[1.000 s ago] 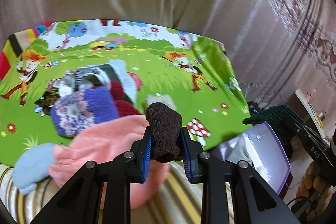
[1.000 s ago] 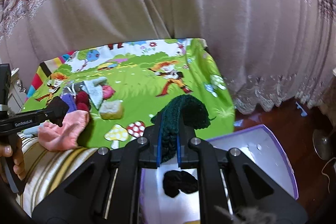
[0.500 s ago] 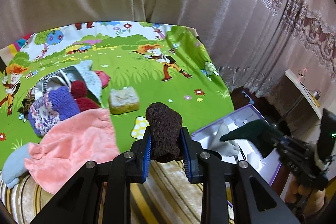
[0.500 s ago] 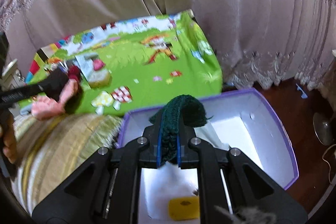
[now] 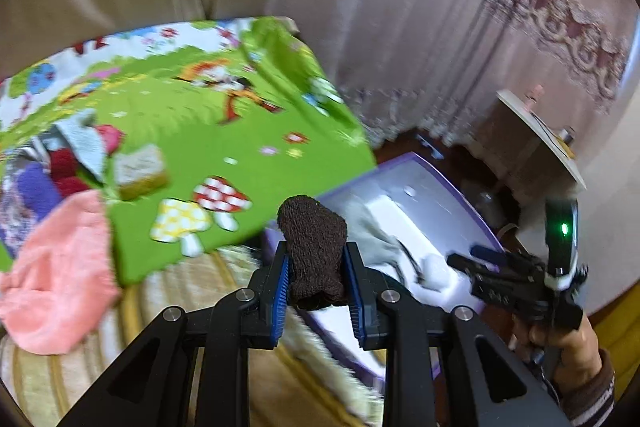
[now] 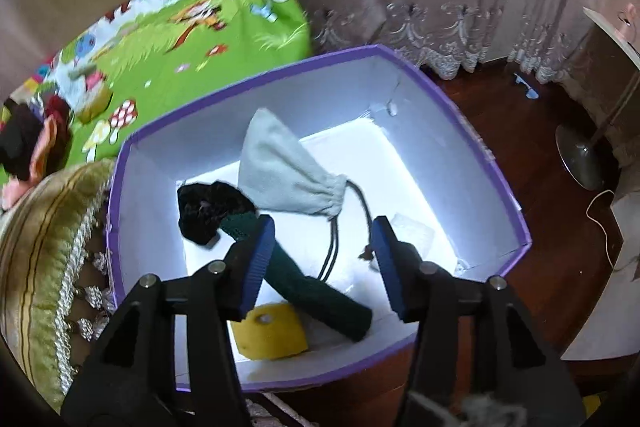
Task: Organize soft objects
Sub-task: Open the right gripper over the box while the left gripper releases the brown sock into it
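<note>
My left gripper (image 5: 316, 267) is shut on a dark brown knit sock (image 5: 314, 247) and holds it above the near edge of the purple box (image 5: 460, 195). My right gripper (image 6: 320, 231) is open above the purple box (image 6: 472, 131). A dark green knit item (image 6: 320, 291) lies in the box below it, beside a black knit piece (image 6: 208, 207), a grey drawstring pouch (image 6: 284, 171) and a yellow sponge (image 6: 272, 335). The right gripper also shows in the left wrist view (image 5: 460, 259), over the box.
A green cartoon mat (image 5: 224, 147) carries a pink cloth (image 5: 60, 267), a beige sponge (image 5: 140, 171) and a heap of knit items (image 5: 48, 171). A striped cushion (image 6: 48, 247) lies left of the box. Curtains hang behind. A lamp base (image 6: 580, 155) stands on the wooden floor.
My right gripper opened and the dark green knit item dropped into the box. My left gripper swung right with the brown sock, from over the mat toward the box.
</note>
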A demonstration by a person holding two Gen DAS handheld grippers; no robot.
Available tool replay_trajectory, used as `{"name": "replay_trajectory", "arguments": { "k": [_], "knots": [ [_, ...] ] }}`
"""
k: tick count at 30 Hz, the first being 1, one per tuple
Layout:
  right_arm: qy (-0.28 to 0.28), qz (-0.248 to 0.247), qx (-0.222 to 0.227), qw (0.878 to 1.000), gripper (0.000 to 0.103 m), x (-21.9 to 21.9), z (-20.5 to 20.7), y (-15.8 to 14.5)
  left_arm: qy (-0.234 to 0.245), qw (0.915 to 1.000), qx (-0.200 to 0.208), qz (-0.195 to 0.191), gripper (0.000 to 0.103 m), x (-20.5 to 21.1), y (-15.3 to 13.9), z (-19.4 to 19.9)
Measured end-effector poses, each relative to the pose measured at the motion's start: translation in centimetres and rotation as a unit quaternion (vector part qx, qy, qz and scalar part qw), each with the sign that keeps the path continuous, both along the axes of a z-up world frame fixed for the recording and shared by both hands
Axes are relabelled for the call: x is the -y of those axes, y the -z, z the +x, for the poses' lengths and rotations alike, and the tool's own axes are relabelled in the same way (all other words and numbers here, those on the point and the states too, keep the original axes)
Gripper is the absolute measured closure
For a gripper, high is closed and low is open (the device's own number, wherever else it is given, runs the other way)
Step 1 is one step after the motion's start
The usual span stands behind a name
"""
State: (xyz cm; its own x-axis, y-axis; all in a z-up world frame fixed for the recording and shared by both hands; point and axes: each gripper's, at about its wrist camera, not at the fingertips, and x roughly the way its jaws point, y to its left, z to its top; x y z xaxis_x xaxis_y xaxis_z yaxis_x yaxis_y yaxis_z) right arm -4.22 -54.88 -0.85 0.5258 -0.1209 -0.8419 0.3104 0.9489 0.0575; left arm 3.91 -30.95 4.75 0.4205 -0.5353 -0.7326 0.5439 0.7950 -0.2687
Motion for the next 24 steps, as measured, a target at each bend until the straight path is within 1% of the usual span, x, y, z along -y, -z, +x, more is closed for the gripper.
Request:
{"name": "replay_trajectory", "arguments": {
  "k": [5,7,9,14,19,24],
  "knots": [
    [0.003,0.004,0.021,1.0,0.045,0.1,-0.1,-1.1,0.058,0.998,-0.023,-0.007,0.076,2.9,0.7,-1.7],
    [0.003,0.006,0.027,1.0,0.045,0.0,0.3,-1.2,0.08,0.9963,-0.031,-0.008,0.072,4.0,0.9,-2.2],
    [0.003,0.008,0.031,0.999,0.045,0.0,0.3,-1.4,0.092,0.9953,-0.031,-0.002,0.064,4.6,1.1,-2.6],
    [0.002,0.013,0.037,0.999,0.045,0.1,0.5,-1.6,0.089,0.9954,-0.035,-0.004,0.052,4.8,1.2,-2.7],
    [-0.008,0.013,0.039,0.999,0.045,-0.5,0.8,-1.8,0.084,0.9957,-0.037,-0.009,0.052,4.2,1.1,-2.3],
    [-0.022,0.015,0.044,0.999,0.045,-1.6,1.3,-2.3,0.073,0.9969,-0.029,-0.011,0.052,3.4,1.0,-1.8]
  ]
}}
